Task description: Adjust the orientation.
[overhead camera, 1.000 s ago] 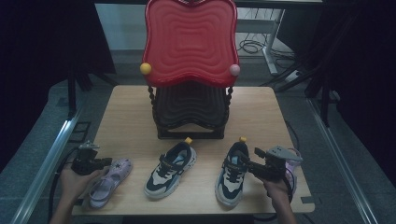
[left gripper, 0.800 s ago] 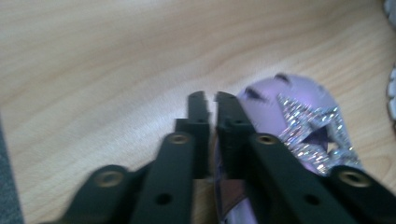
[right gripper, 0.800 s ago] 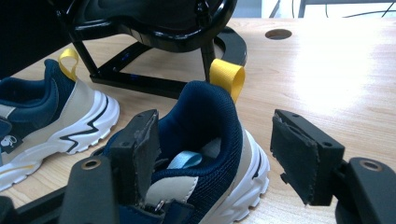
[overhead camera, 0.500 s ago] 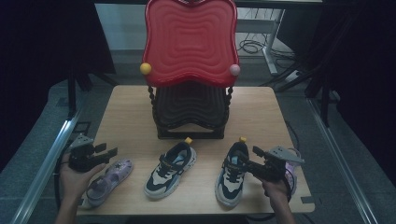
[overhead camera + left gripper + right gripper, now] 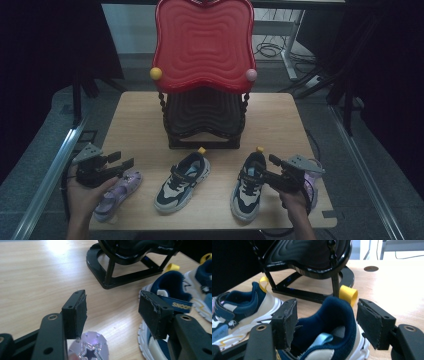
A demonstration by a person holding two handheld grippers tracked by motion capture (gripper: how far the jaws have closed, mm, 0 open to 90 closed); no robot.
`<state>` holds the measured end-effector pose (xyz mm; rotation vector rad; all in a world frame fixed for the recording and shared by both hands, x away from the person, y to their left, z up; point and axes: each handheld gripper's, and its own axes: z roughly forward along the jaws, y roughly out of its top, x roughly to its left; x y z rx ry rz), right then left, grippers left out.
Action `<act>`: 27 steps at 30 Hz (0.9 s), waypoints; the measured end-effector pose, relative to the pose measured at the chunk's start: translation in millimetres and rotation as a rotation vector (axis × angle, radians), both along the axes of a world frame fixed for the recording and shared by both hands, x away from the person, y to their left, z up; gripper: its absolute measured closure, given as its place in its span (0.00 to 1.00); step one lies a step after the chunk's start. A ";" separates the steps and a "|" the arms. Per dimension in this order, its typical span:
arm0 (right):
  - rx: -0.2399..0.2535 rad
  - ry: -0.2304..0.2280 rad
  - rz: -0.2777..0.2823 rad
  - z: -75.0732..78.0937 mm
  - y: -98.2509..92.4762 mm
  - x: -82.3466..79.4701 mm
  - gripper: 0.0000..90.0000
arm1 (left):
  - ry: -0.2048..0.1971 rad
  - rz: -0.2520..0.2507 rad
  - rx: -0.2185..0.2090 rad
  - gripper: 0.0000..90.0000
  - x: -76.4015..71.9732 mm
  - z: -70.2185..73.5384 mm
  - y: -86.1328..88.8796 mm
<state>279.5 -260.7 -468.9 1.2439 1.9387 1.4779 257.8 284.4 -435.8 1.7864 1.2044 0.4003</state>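
Note:
My left gripper [image 5: 121, 164] hovers over the heel end of a purple glitter shoe [image 5: 116, 194] at the table's front left. Its jaws have just been opening and hold nothing. In the left gripper view the left gripper [image 5: 112, 307] stands wide open, with the purple shoe's [image 5: 88, 351] starred part below it. A navy-and-white sneaker [image 5: 182, 180] lies at the front middle. A second navy sneaker [image 5: 248, 186] lies to its right. My right gripper [image 5: 327, 322] is open with this sneaker's padded heel [image 5: 332, 317] between its jaws. I see no squeeze on the heel.
A black wavy rack [image 5: 202, 120] with a big red wavy top [image 5: 202, 45] stands at the table's middle back. Its base [image 5: 120, 277] is close ahead of both grippers. Another pale purple shoe [image 5: 314, 181] lies behind the right hand by the table's right edge.
The left gripper was shut low on the purple shoe. It has let go, opened wide and risen off it. The right gripper and the navy sneakers have not moved.

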 end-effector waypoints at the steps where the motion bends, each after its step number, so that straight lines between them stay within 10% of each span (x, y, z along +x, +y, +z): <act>1: -0.007 -0.011 0.001 1.9 2.2 0.7 0.37 | 0.004 -0.004 -0.008 0.44 -0.2 -0.3 1.3; 17: 0.037 -0.020 -0.050 12.2 2.2 2.6 0.38 | -0.039 -0.020 -0.093 0.44 -10.2 7.1 10.3; 27: -0.008 -0.059 -0.042 20.5 -10.1 -8.8 0.42 | -0.010 -0.039 -0.036 0.44 -14.0 5.7 3.2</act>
